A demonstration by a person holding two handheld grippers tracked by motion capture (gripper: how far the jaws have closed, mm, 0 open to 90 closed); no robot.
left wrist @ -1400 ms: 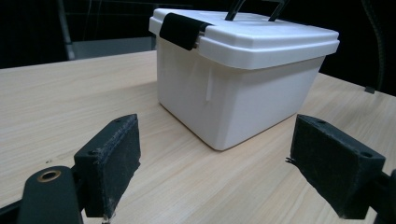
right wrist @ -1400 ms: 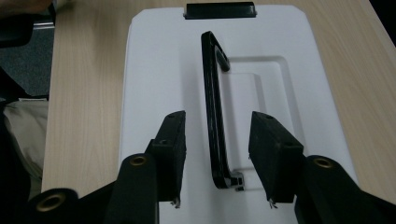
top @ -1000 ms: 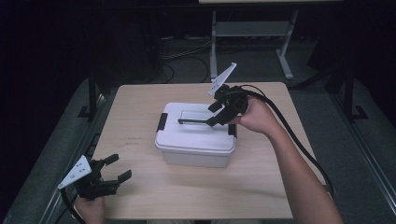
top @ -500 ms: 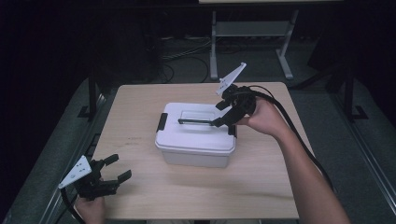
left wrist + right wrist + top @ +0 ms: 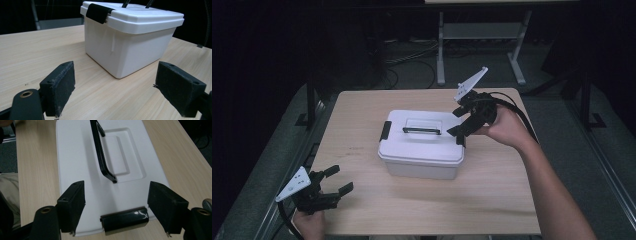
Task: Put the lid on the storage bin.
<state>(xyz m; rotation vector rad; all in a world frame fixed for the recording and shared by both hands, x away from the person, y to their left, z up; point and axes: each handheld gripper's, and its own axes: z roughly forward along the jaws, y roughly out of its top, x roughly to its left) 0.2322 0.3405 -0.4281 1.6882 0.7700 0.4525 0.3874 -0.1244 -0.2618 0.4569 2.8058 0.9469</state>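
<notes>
A white lidded box (image 5: 422, 150) with a black handle (image 5: 422, 131) and black side latches stands mid-table. My right gripper (image 5: 458, 122) hovers open at the box's right end, its jaws spread either side of the right latch (image 5: 124, 219); the raised handle (image 5: 101, 152) runs away along the lid (image 5: 75, 157). My left gripper (image 5: 336, 180) rests open at the table's near left corner, well apart from the box. In the left gripper view the box (image 5: 130, 42) and its left latch (image 5: 98, 12) stand ahead between the spread pads (image 5: 61, 87).
The wooden table (image 5: 362, 135) has bare surface around the box. Black cables trail from the right gripper over the table's right edge. A metal stand (image 5: 482, 35) and cables lie on the dark floor beyond the far edge.
The right gripper has drawn back from over the lid's handle to the box's right end. The left gripper has stayed put.
</notes>
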